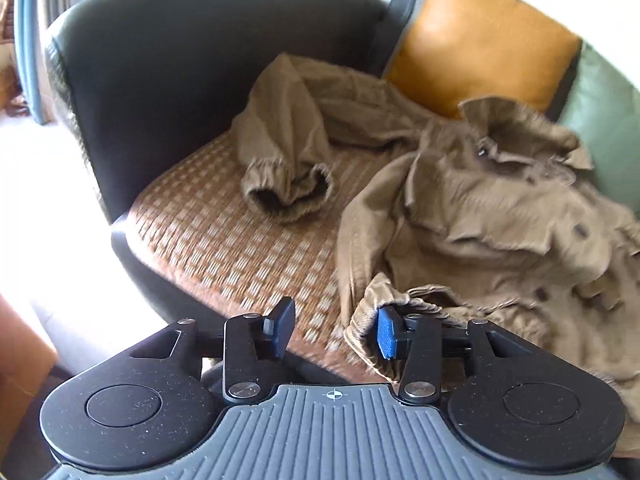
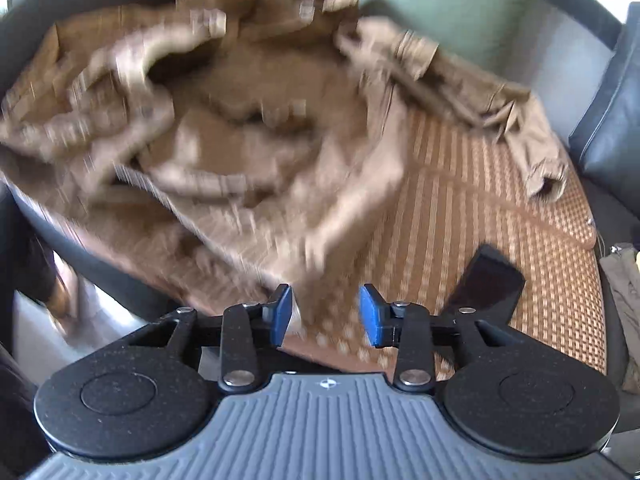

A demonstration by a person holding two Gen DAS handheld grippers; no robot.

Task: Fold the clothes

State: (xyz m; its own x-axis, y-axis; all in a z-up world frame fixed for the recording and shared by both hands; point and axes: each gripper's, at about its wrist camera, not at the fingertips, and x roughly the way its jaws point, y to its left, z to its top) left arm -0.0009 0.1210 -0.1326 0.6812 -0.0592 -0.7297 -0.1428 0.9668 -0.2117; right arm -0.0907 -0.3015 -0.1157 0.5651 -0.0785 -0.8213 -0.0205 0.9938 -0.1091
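Hovering both claws over a khaki jacket (image 1: 480, 208) crumpled on the woven seat mat (image 1: 224, 248) of a dark sofa (image 1: 160, 60). Left claw (image 1: 334, 334) is released, jaws spread; its right pad touches the near hem fold. Right claw (image 2: 324, 314) is released too, jaws apart, cloth just beyond them, heavily blurred. One sleeve (image 1: 288, 148) lies far left. Orange cushion (image 1: 480, 40) and green cushion (image 1: 604, 120) behind. Dark phone (image 2: 486, 280) lies on the mat, right.
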